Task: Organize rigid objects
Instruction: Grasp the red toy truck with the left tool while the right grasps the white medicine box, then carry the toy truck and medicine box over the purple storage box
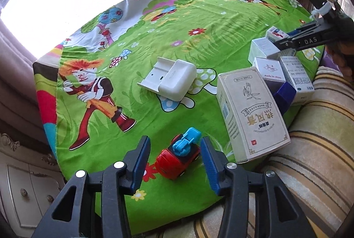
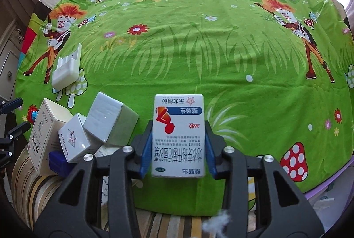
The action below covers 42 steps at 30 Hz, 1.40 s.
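Left wrist view
Left gripper: black arms with blue pads, pointing steeply down at the table edge; jaws at a middling width, one pad on each side of the toy.
Toy truck: red cab with a light-blue piece on top, standing on the cloth between the pads; the right pad sits against its side, the left pad stands clear of it, so it is not clamped.
Tablecloth: bright green, printed with cartoon figures, flowers and mushrooms.
White plastic holder: lying alone mid-table, well apart from the truck.
Large cream box: right of the truck, at the table edge, tilted.
Cluster of small boxes: white and blue cartons piled behind the cream box.
Right gripper: seen at the far right above the cluster, closed on a small carton.
Striped cushion: beige and brown, beside the table on the right.

Right wrist view
Medicine box: white, with red and blue print and Chinese lettering, held lengthwise between the blue pads of the right gripper, which press on both its long sides.
Position: box held at the near edge of the green cloth.
Grey-white box: just left of the held box, tilted, leaning in the pile.
"Made in china" box: touching the grey-white one, lower left.
Cream box, far left: only a red and blue sliver of the toy truck shows beyond it.
White holder, upper left: well apart from the pile.
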Motion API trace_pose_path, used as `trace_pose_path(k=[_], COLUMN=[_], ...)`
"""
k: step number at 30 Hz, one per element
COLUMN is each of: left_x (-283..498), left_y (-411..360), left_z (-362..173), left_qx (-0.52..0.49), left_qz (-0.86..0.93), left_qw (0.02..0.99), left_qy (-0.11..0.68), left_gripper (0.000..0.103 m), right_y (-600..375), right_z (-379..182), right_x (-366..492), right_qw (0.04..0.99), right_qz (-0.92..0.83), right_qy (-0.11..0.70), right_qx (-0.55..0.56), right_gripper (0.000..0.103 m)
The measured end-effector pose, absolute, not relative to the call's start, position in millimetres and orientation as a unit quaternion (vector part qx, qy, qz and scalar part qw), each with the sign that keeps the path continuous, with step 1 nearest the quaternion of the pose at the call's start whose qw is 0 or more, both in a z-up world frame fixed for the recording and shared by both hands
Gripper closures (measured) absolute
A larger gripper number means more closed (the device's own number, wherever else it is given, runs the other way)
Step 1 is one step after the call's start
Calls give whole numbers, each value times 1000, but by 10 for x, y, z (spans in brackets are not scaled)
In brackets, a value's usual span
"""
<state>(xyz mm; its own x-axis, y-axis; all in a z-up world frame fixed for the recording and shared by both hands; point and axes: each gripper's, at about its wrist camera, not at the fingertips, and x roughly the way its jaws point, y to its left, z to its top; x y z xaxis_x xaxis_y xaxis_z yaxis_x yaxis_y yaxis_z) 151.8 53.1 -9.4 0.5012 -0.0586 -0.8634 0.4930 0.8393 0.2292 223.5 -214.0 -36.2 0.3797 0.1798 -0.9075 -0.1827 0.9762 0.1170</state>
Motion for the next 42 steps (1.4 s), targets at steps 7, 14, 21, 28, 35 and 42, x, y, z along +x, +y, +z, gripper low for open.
trace_pose_path(k=[7,14,21,28,35,42], left_x=[1621,1655,1721,1711,1632,1518], left_y=[459,494,656,664,572,201], left_z=[-245,-272,-249,-138,129,457], left_qx=[273,259,168,156,171,193], left_qz=[-216,-219,-193,-177,-172,-201], left_qw=[800,791,808,817,829,837], left_qy=[488,509,530,526,504,471], left_gripper=[68,84,85,85,85,85], right_y=[-2205,-2253,-2340,-2449,-2545,-2710], right_z=[-299,-283,-197,-136,-25,117], right_x=[2171,2108,1984,1881,1728,1498], right_qw=[841,842,851,856,864,872], right_qz=[103,107,103,99,105,110], right_qy=[532,529,515,507,492,476], right_qx=[3,13,15,19,24,31], right_gripper=[59,59,59,59,59,59])
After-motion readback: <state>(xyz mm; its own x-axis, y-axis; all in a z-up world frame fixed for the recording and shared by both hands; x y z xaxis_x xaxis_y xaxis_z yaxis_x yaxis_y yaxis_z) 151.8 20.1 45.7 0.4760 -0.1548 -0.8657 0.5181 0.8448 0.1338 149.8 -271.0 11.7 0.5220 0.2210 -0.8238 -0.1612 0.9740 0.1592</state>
